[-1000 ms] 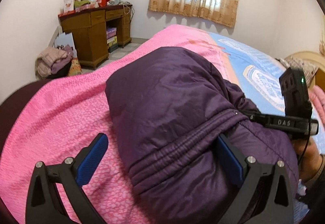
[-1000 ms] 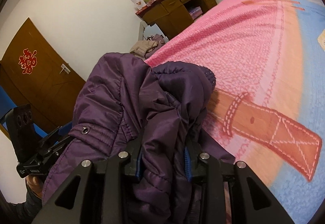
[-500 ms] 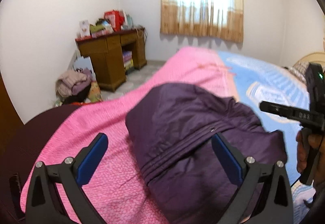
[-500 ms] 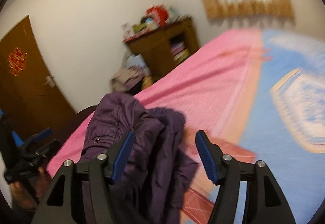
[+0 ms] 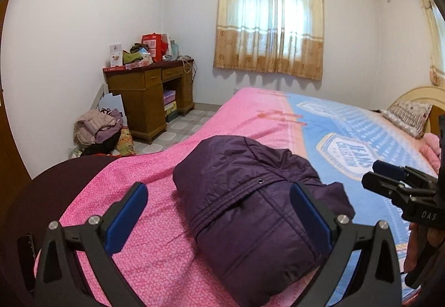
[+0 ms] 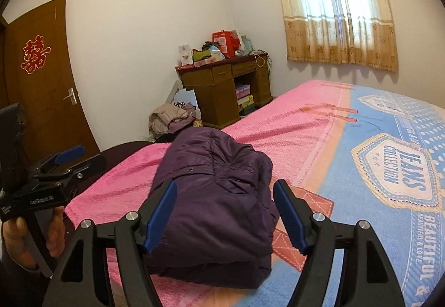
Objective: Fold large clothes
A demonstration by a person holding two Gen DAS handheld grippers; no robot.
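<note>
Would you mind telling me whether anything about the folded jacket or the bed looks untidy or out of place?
The purple jacket lies folded in a compact bundle on the bedspread, though a loose flap sticks out on one side. Otherwise nothing stands out; both hand-held grippers, left and right, are open and clear of it.

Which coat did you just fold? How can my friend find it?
Start at the big bed with the pink and blue blanket. On the pink part lies the dark purple puffy quilted coat, folded into a thick bundle. The other clothes, pale and crumpled, lie in a pile on the floor.
</note>
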